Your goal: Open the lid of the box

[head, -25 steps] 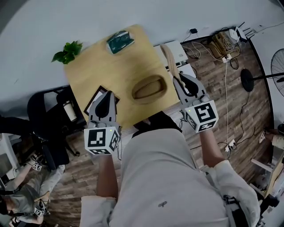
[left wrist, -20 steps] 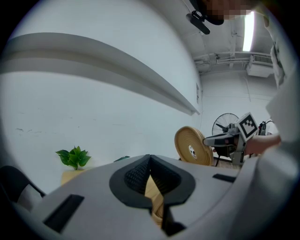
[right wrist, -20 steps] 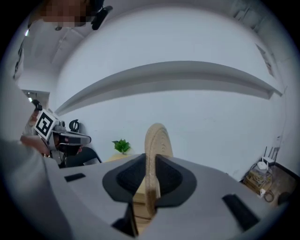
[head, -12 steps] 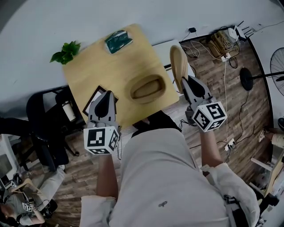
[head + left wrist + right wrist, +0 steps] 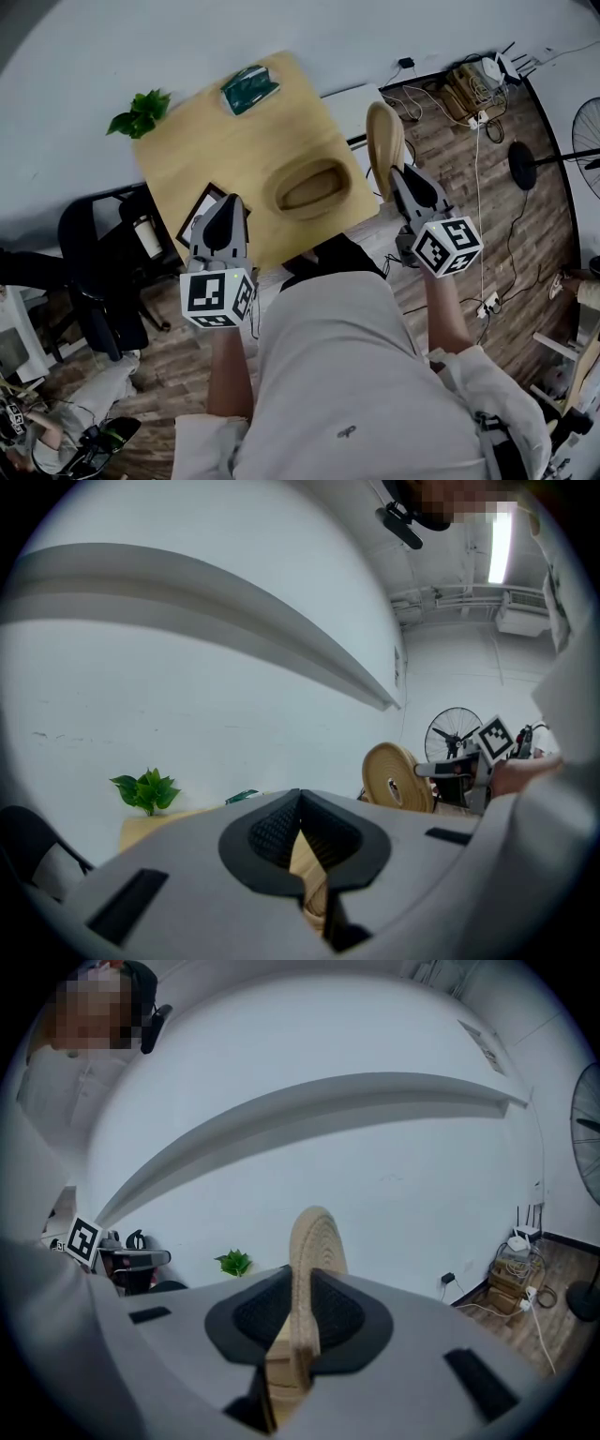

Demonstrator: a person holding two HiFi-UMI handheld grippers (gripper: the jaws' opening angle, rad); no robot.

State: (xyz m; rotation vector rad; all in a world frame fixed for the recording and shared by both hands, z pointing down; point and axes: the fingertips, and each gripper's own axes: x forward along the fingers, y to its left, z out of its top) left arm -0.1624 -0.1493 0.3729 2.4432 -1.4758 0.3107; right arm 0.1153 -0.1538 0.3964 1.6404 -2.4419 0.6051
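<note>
The right gripper [image 5: 397, 174] stays pinched on the rim of the woven lid [image 5: 384, 136], which stands up ahead of its jaws. The lid has rolled to show its broad face and drifted further right of the open box [image 5: 312, 187], so the opening looks done. The left gripper [image 5: 223, 214], jaws pressed together on nothing I can make out, has kept still, with the box to its right.

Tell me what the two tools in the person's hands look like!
Both are grey plastic. The left tool and right tool each narrow to a point, with a dark teardrop-shaped patch on top. Behind each sits a white cube printed with black square markers. No cables show. The person wears a pale top with sleeves ending above the elbows.
</note>
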